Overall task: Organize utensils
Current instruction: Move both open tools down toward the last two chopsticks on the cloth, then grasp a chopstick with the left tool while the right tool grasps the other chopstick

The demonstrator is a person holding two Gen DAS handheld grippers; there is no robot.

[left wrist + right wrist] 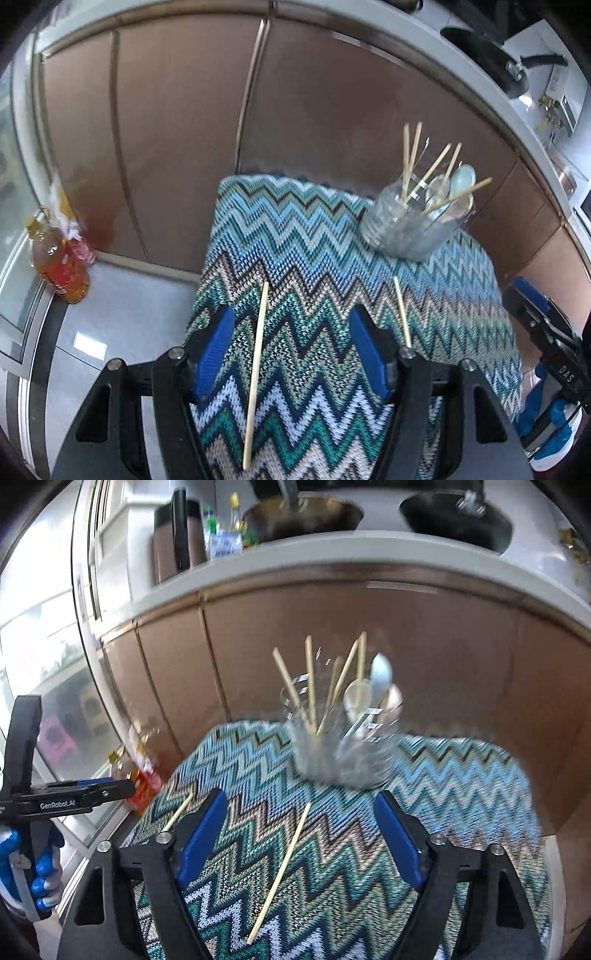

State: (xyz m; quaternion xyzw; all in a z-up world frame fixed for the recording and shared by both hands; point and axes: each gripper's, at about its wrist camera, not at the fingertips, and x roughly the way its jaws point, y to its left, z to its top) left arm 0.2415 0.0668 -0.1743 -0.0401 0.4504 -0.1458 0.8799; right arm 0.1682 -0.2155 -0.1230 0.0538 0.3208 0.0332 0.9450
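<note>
A zigzag-patterned cloth (295,240) covers a small table. At its far right a clear glass jar (413,221) holds several chopsticks and spoons; it also shows, blurred, in the right wrist view (343,753). Two loose chopsticks lie on the cloth. One chopstick (255,373) lies between the blue pads of my open, empty left gripper (293,350). The other chopstick (402,312) lies just right of that gripper. In the right wrist view, one chopstick (280,871) lies between the pads of my open, empty right gripper (301,834), the other chopstick (179,811) to its left.
Brown cabinet doors (177,129) stand behind the table under a white counter with pans (454,517) and bottles. An orange drink bottle (59,258) stands on the grey floor at left. The right gripper (546,332) shows at the right edge of the left view.
</note>
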